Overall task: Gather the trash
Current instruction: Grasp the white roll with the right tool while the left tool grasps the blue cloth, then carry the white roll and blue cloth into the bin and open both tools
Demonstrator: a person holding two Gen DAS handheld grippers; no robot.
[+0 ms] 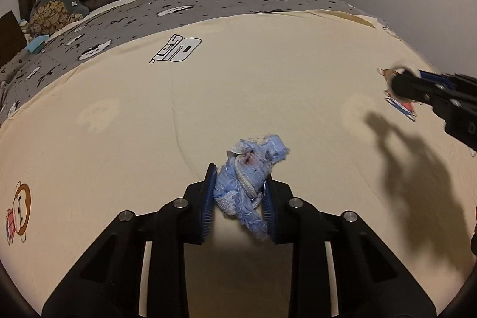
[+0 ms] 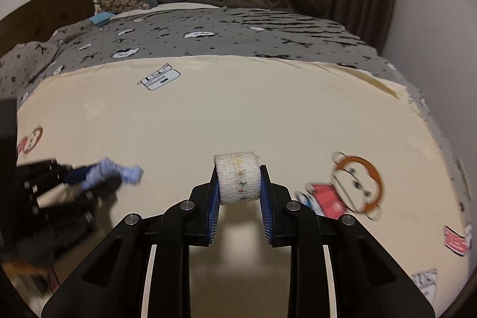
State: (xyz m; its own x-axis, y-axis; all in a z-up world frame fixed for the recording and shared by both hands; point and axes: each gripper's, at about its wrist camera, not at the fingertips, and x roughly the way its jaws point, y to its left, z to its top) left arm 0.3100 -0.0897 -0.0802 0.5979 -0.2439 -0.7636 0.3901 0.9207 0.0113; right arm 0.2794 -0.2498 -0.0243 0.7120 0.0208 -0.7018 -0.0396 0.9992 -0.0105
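Two handheld grippers worked over a bed w/ a cream sheet [image 1: 268, 85]. Left gripper [image 1: 240, 192] was pinching a crumpled blue rag [image 1: 253, 166] near the sheet's near edge. Right gripper [image 2: 238, 184] was clamped on a white bandage roll [image 2: 237, 179], toward the sheet's right side. Both scraps seemed picked up; no bin in view, so drop-off was prob. still left. No other loose trash showed on the sheet.

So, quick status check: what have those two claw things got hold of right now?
Left gripper shut on blue wad. Right gripper shut on white bandage roll. Both over the cream sheet; nothing in the way.
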